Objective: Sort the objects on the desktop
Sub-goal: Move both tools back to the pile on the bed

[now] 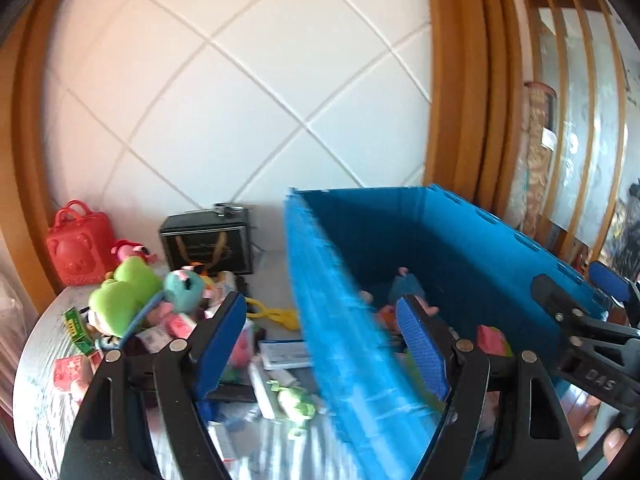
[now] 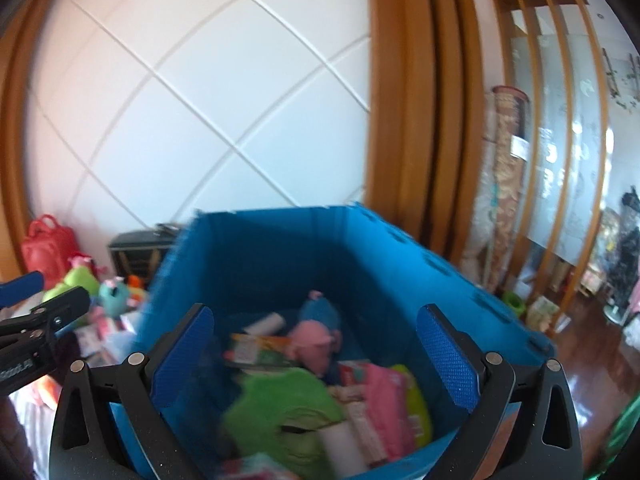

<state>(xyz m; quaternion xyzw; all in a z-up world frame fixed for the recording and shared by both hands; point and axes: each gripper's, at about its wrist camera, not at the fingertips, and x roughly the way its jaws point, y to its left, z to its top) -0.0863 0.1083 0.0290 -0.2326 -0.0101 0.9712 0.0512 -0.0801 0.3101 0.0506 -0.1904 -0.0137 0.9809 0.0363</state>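
A blue plastic bin (image 1: 460, 240) stands on the table's right side. In the right wrist view the bin (image 2: 280, 248) holds a green plush (image 2: 280, 412), a pink pig plush (image 2: 314, 340), a pink packet (image 2: 386, 400) and a white roll (image 2: 266, 324). My right gripper (image 2: 316, 356) hovers open over these with nothing between its pads; it also shows as the right gripper (image 1: 584, 292) at the bin's near right rim. My left gripper (image 1: 322, 344) is open, straddling the view of the bin's left wall without touching it. Left of the bin lie a green frog plush (image 1: 124, 296), a teal plush (image 1: 184, 286) and a small green toy (image 1: 296, 396).
A red toy bag (image 1: 78, 248) and a black box (image 1: 208, 240) stand at the back against the tiled wall. Pink cartons (image 1: 68, 372), a green card (image 1: 78, 328) and a yellow item (image 1: 276, 314) litter the table. A wooden door frame (image 2: 400, 120) and floor (image 2: 592, 360) lie to the right.
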